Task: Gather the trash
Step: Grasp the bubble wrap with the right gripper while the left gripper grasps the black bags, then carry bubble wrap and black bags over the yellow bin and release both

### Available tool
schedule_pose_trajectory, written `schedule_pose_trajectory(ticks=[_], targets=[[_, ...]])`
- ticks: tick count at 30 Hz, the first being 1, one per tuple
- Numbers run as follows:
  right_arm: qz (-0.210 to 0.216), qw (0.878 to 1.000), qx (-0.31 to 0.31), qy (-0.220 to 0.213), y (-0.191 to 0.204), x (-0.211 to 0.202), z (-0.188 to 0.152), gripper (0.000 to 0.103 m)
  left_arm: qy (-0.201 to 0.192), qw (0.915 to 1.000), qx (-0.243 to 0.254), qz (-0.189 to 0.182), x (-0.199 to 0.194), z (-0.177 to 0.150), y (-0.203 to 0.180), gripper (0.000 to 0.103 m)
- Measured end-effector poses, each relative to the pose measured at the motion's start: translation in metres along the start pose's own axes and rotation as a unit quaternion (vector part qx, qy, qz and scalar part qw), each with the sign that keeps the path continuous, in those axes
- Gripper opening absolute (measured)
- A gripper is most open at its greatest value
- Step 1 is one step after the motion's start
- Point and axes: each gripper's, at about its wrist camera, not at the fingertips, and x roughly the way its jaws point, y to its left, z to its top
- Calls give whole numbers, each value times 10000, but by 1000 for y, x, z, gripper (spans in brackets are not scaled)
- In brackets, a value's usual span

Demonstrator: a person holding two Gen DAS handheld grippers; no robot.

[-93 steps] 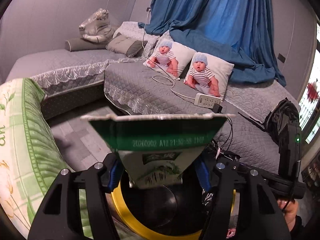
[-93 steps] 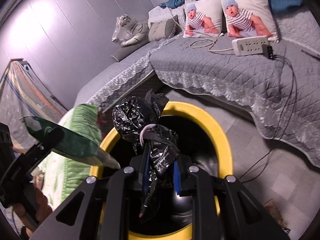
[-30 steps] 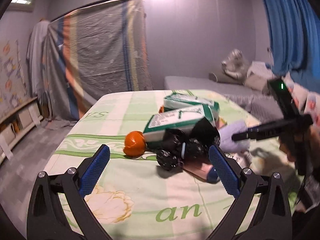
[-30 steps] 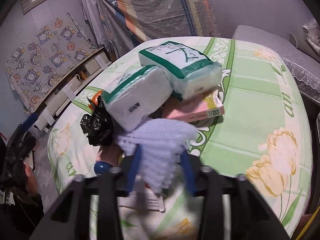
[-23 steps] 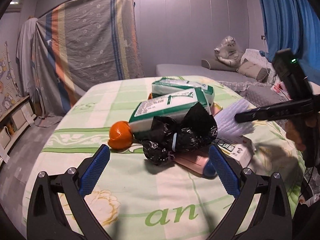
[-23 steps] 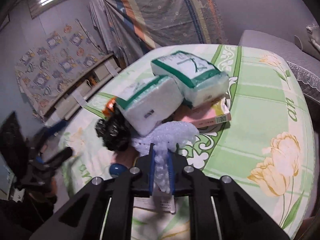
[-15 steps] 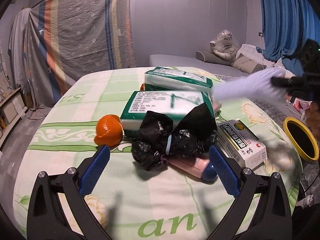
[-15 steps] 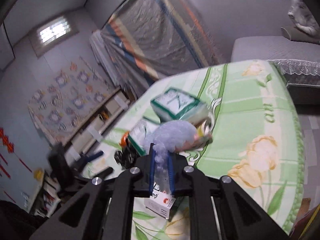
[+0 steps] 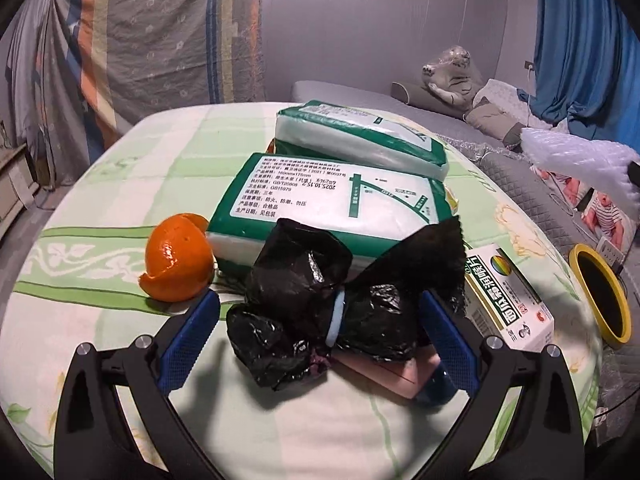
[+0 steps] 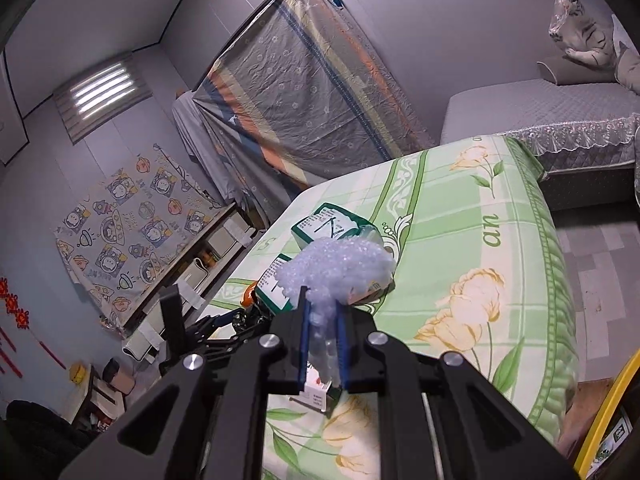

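Observation:
A crumpled black plastic bag (image 9: 320,308) lies on the green flowered bed cover (image 9: 100,272), in front of two green-and-white tissue packs (image 9: 332,196). My left gripper (image 9: 320,340) stands open around the bag, its blue pads either side and not touching it. An orange peel (image 9: 178,262) sits to the bag's left. My right gripper (image 10: 322,344) is shut on a pale bubble wrap wad (image 10: 336,270), held above the bed. The same bubble wrap (image 9: 576,164) shows at the right edge of the left wrist view. The yellow-rimmed trash bin (image 9: 600,292) stands on the floor beside the bed.
A white medicine box (image 9: 508,296) and a pink item with a blue end (image 9: 400,372) lie right of the bag. A grey sofa (image 10: 560,120) with pillows and a plush toy runs behind. A low shelf (image 10: 200,256) lines the wall.
My right gripper closed on the bubble wrap and lifted it off the bed toward the bin side. My left gripper moved in and down until its fingers flank the black bag.

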Motion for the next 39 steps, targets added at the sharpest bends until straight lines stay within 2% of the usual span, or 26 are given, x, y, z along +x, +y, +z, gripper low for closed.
schedule_pose_trajectory(ticks=[2,5,8,10,13,15,22,28,34,39], targets=[[12,10000,3,17,1,0,-4,11,85,10000,-5,11,6,1,0,80],[46,10000,52,54,0,1,-7,11,133,9999,-33,97,9,0,0,71],[60,9999,90,54,0,-1,-11,11,72,9999,-27,154,4,-1,2,55],[71,9999,114,56,0,-1,-12,11,19,9998,-70,176,-3,-2,6,37],[88,9999,124,58,2,-2,-15,11,-81,9996,-162,194,-17,-4,14,28],[129,9998,120,57,4,-3,-17,11,-176,9994,-195,221,-26,-7,18,25],[253,9996,-33,83,23,-9,-25,11,-781,9960,-299,329,-84,-16,13,24],[188,9997,-173,-17,36,-15,-31,11,-1280,9895,-297,597,-132,-12,-11,24],[72,9997,-145,-188,35,-28,-34,11,-1366,9898,-104,380,-151,-5,-43,24],[-22,9993,-117,-346,31,-46,-34,11,-1400,9901,83,35,-152,3,-71,24]])
